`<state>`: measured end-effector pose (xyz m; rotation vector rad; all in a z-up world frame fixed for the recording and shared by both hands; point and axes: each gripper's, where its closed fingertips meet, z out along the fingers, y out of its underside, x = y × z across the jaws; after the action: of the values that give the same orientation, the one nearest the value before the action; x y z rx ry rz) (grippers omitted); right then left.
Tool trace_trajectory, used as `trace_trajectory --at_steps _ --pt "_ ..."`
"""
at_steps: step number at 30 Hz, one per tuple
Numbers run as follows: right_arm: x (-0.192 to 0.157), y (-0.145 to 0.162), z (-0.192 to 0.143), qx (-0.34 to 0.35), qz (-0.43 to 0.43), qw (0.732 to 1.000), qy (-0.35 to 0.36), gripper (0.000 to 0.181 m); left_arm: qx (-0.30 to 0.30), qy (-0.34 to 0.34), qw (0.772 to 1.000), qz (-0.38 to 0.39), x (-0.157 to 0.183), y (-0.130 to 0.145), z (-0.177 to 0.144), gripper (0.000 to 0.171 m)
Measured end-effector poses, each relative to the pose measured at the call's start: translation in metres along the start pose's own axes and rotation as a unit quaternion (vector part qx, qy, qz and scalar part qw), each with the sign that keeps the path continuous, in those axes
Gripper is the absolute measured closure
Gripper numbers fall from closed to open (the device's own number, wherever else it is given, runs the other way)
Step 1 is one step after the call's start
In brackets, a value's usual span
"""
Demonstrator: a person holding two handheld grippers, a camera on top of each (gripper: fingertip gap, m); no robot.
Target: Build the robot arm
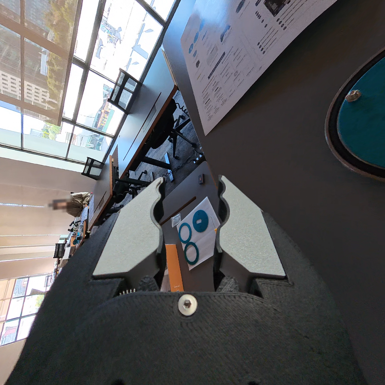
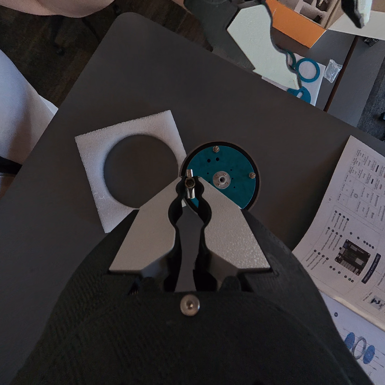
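My right gripper (image 2: 190, 180) is shut on a small metal T-shaped tool (image 2: 190, 193), held over the left edge of a teal disc (image 2: 227, 166) that sits in a black round rim with a metal hub and two nuts. The disc also shows at the right edge of the left wrist view (image 1: 364, 125). My left gripper (image 1: 190, 183) is open and empty, tilted on its side above the dark table (image 1: 291, 208). It also shows at the top of the right wrist view (image 2: 312, 31). Beyond it lie two teal rings (image 1: 185, 233) and a teal plate (image 1: 200, 220) on a white sheet.
A white foam square with a round hole (image 2: 93, 158) lies left of the disc. A printed sheet (image 2: 354, 218) lies on the right. An orange box (image 2: 295, 27) and a small plastic bag (image 2: 333, 70) are at the far side. Desks, chairs and a person (image 1: 77, 203) stand farther off. There is about 15 centimeters between the tips of the two grippers.
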<state>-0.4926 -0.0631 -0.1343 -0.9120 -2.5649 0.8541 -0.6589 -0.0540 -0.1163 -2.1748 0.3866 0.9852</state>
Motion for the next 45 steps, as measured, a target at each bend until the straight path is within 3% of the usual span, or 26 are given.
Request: trace_trajectory --at_steps 12,14,15,17,19,20,23,27,30,33,38,45 --pt "-0.001 0.001 0.0 -0.028 -0.013 1.0 0.001 0.174 -0.006 0.004 1.0 0.012 0.011 -0.008 0.0 0.125" --pt "-0.002 0.0 0.001 -0.032 -0.038 0.999 -0.006 0.174 0.018 0.049 0.998 -0.02 0.023 -0.015 -0.003 0.132" --pt "-0.003 0.0 0.001 -0.03 -0.05 0.998 -0.012 0.174 0.045 0.109 0.991 -0.068 0.036 -0.024 -0.008 0.143" --pt "-0.003 0.0 0.001 -0.025 -0.067 0.997 -0.027 0.174 0.12 0.26 0.941 -0.181 0.06 -0.054 -0.033 0.154" --pt "-0.003 -0.001 0.001 -0.021 -0.073 0.996 -0.045 0.174 0.184 0.37 0.879 -0.239 0.071 -0.078 -0.062 0.151" --pt "-0.003 -0.001 0.002 -0.02 -0.078 0.995 -0.055 0.175 0.207 0.399 0.856 -0.255 0.072 -0.085 -0.072 0.151" --pt "-0.004 -0.001 0.003 -0.022 -0.089 0.993 -0.081 0.174 0.24 0.447 0.818 -0.272 0.083 -0.095 -0.091 0.153" --pt "-0.003 -0.001 0.002 -0.001 -0.096 0.99 -0.101 0.174 0.238 0.428 0.83 -0.267 0.09 -0.088 -0.088 0.151" --pt "-0.003 0.001 0.002 0.007 -0.095 0.99 -0.102 0.174 0.272 0.438 0.814 -0.266 0.093 -0.09 -0.101 0.159" --pt "-0.003 0.001 0.002 0.008 -0.095 0.99 -0.103 0.174 0.265 0.441 0.82 -0.249 0.106 -0.087 -0.101 0.155" --pt "-0.003 0.001 0.002 0.016 -0.094 0.989 -0.11 0.174 0.263 0.46 0.807 -0.261 0.117 -0.088 -0.099 0.158" --pt "-0.003 0.002 0.002 0.014 -0.096 0.99 -0.105 0.174 0.244 0.443 0.823 -0.26 0.121 -0.086 -0.091 0.162"
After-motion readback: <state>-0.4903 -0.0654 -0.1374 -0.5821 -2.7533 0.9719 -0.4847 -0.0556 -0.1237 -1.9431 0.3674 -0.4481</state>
